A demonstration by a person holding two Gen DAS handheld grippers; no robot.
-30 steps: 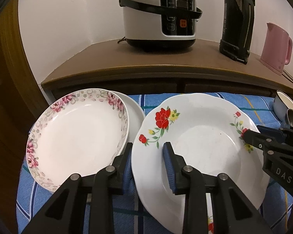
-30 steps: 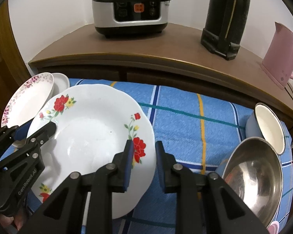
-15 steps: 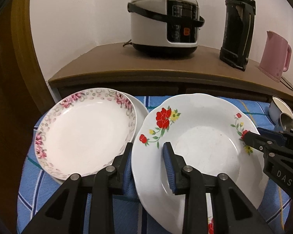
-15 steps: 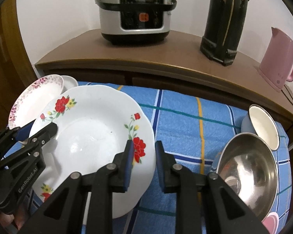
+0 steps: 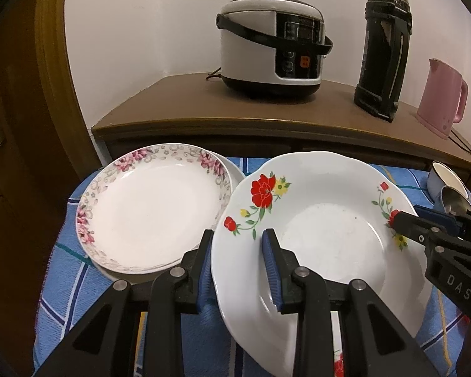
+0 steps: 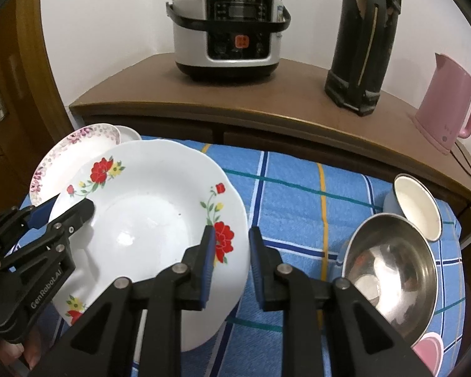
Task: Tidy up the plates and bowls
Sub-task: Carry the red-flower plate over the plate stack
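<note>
I am holding the red-flowered plate (image 5: 323,238) by two opposite edges: my left gripper (image 5: 237,264) is straddling its left rim, one finger under the plate and one over it, and my right gripper (image 6: 229,259) is straddling the right rim the same way. Both sets of jaws are looking closed onto the rim, though I cannot tell how firmly the pads are biting. The plate is tilting, just beside the pink-flowered plate (image 5: 154,207), which is resting on a plain white plate (image 5: 235,169) at the left end of the blue checked cloth (image 6: 298,194). I am judging that the plate is bound for that stack. The risks are coming from the grip: glazed china is slick, and each pair of jaws is pinching only a thin strip of scalloped rim, so if my two hands are drifting apart or twisting unevenly, one edge could be slipping free and the plate swinging down onto the stack. Its near edge could also be clipping the pink-flowered rim and chipping it. On the right, the steel bowl (image 6: 389,270) and the white enamel bowl (image 6: 416,207) are leaning together, well apart from this work.
</note>
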